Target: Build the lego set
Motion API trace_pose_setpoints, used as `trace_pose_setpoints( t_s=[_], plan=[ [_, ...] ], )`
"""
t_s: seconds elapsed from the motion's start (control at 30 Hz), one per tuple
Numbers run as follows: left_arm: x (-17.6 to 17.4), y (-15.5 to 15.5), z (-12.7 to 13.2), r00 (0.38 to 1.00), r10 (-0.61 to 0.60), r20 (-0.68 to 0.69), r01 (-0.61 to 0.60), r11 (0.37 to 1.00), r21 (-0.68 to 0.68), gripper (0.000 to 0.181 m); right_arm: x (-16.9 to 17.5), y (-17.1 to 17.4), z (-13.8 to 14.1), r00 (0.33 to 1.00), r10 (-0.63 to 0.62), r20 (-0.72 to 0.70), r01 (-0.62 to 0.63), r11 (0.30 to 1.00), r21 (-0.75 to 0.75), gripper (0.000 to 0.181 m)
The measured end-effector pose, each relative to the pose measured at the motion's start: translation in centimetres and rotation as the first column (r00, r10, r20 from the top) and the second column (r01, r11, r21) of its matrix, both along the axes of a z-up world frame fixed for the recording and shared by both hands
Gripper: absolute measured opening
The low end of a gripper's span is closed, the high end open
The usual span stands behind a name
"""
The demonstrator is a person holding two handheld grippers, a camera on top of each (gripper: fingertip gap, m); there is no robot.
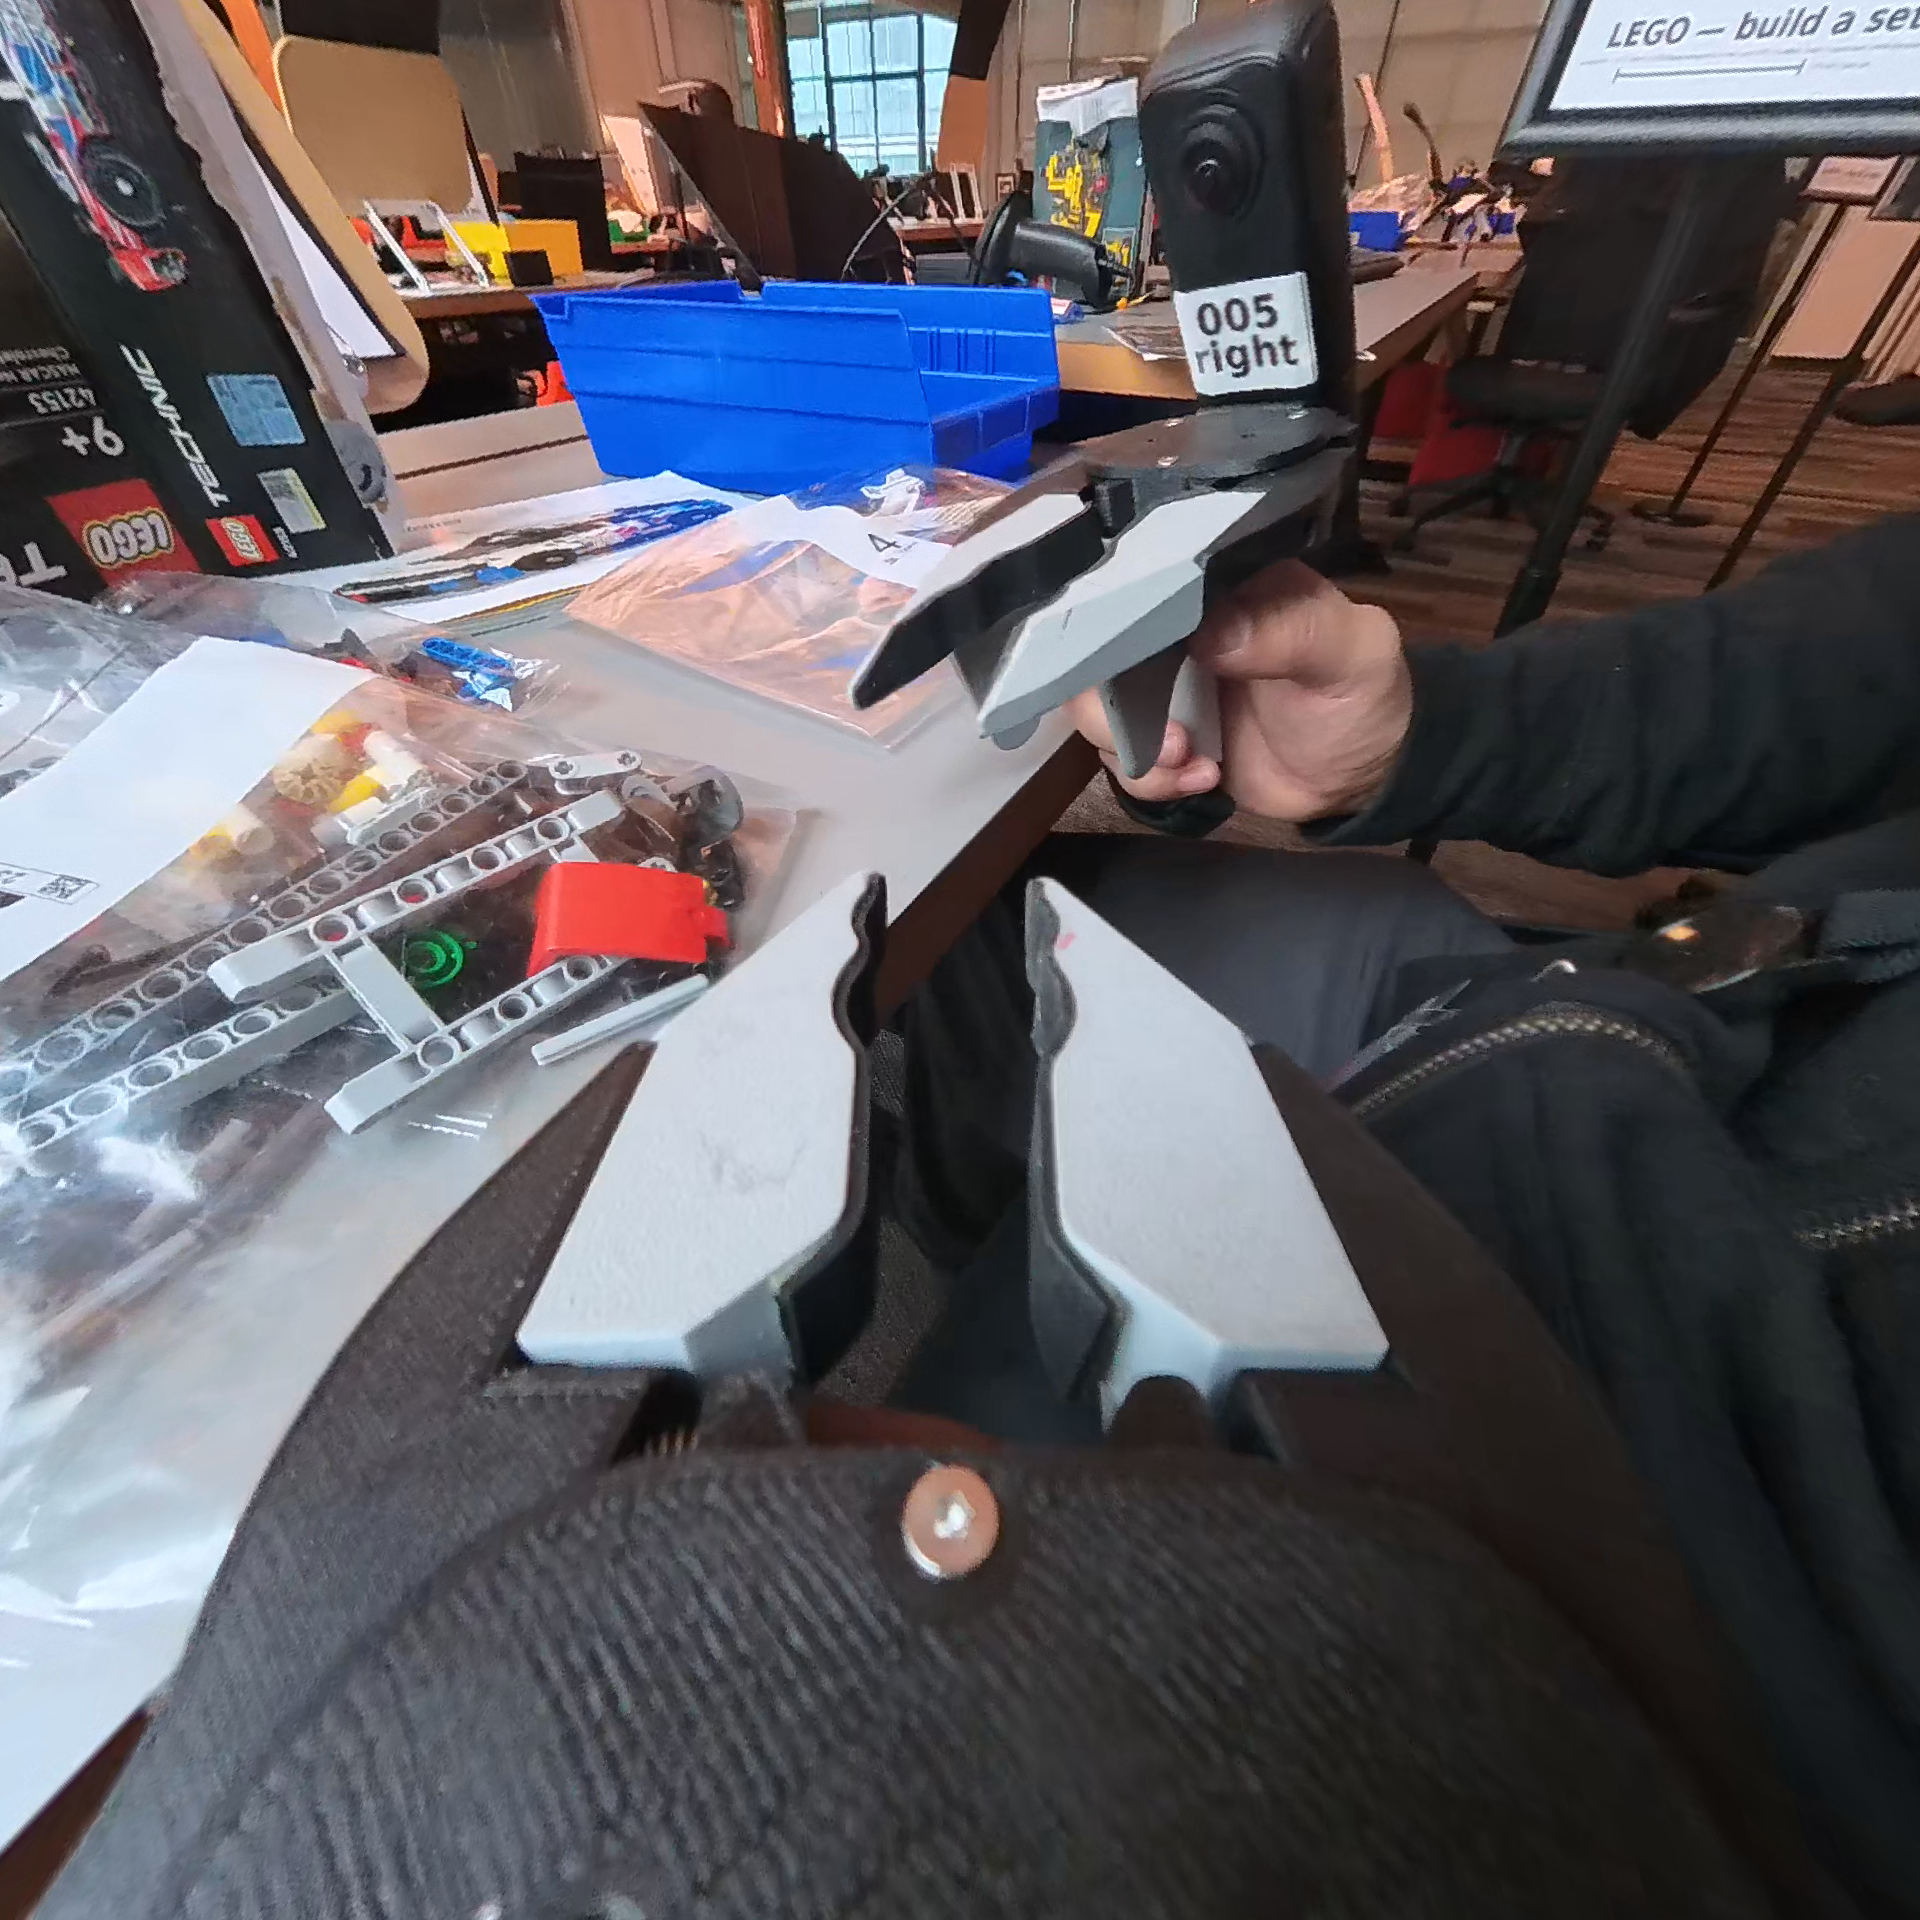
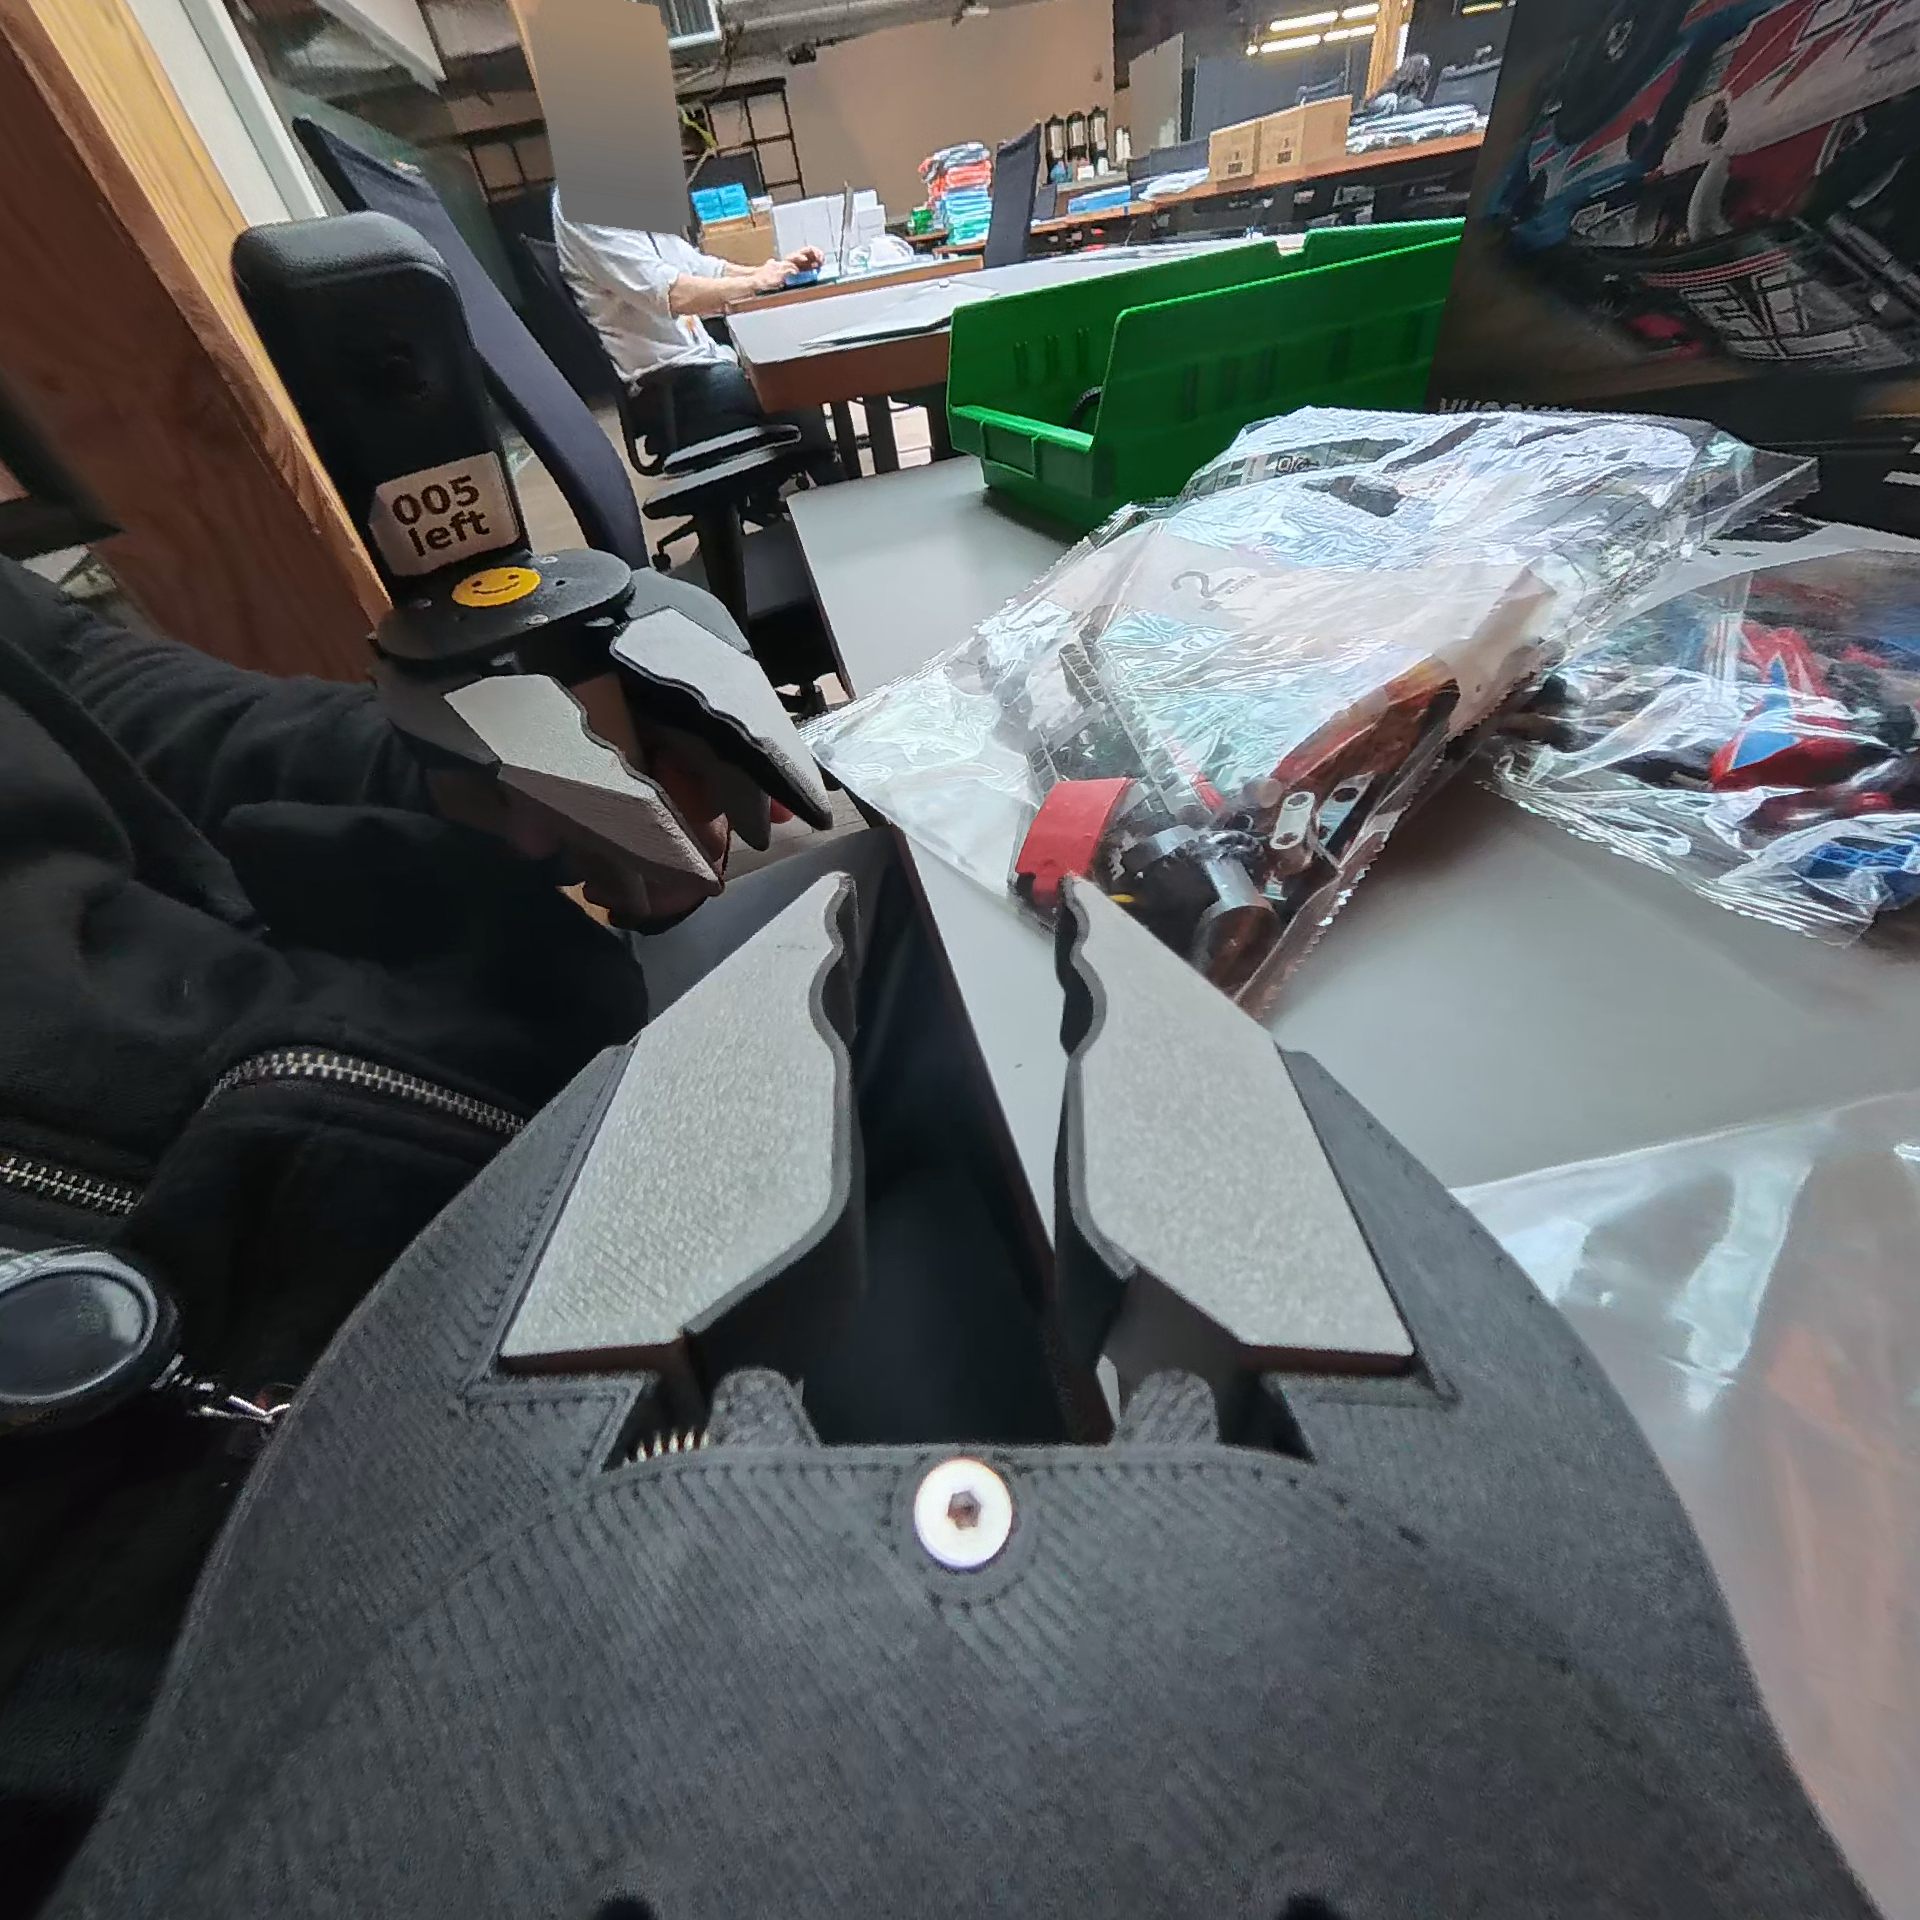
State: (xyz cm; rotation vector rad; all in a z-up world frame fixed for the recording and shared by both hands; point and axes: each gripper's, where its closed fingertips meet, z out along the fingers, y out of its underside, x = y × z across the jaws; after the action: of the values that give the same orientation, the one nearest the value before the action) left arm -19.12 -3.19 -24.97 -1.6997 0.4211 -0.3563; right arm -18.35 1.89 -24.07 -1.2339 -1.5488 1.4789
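A clear plastic bag of grey, red and black Lego pieces [image 1: 416, 914] lies on the grey counter [image 1: 914, 790], near its edge. The left gripper [image 1: 956, 914] hovers just right of the bag, fingers apart and empty. The right gripper [image 2: 956, 904] points at the same bag, fingers apart, not touching it.

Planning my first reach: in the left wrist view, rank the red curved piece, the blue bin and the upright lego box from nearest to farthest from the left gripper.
From the left gripper, jaws open:
1. Red curved piece, inside the clear bag, just left.
2. Upright lego box, far left.
3. Blue bin, straight back on the table.
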Motion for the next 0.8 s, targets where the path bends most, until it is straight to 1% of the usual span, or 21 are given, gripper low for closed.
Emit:
trace_pose_setpoints(
  t_s=[0.13, 0.27, 0.4, 0.63, 0.8],
  plan=[
    [0.1, -0.2, 0.1, 1.0, 0.002, -0.009, -0.002, 1.0, 0.01, 0.025, 0.1, -0.1, 0.4, 1.0, -0.005, -0.014, 0.005, 1.0, 0.004, 0.034],
    [-0.3, -0.2, 0.2, 1.0, 0.016, -0.007, -0.016, 1.0, 0.014, 0.025, 0.1, 0.0, 1.4, 0.999, -0.007, -0.043, 0.007, 1.0, -0.007, 0.034],
    [-0.8, -0.1, 0.4, 0.999, 0.033, 0.02, -0.034, 0.999, 0.012, 0.025, 0.0, 0.0, 1.0, 1.0, -0.003, -0.028, 0.003, 1.0, -0.009, 0.035],
    [-1.2, -0.1, 0.2, 0.998, 0.053, 0.016, -0.053, 0.999, 0.002, 0.024, -0.3, -0.3, 0.8, 1.0, 0.014, -0.017, -0.014, 0.999, -0.035, 0.036],
    [-1.5, -0.1, 0.2, 0.997, 0.053, 0.055, -0.052, 0.999, -0.015, 0.024, -0.8, -0.2, 0.7, 1.0, 0.018, -0.007, -0.018, 0.999, -0.039, 0.036]
  ],
)
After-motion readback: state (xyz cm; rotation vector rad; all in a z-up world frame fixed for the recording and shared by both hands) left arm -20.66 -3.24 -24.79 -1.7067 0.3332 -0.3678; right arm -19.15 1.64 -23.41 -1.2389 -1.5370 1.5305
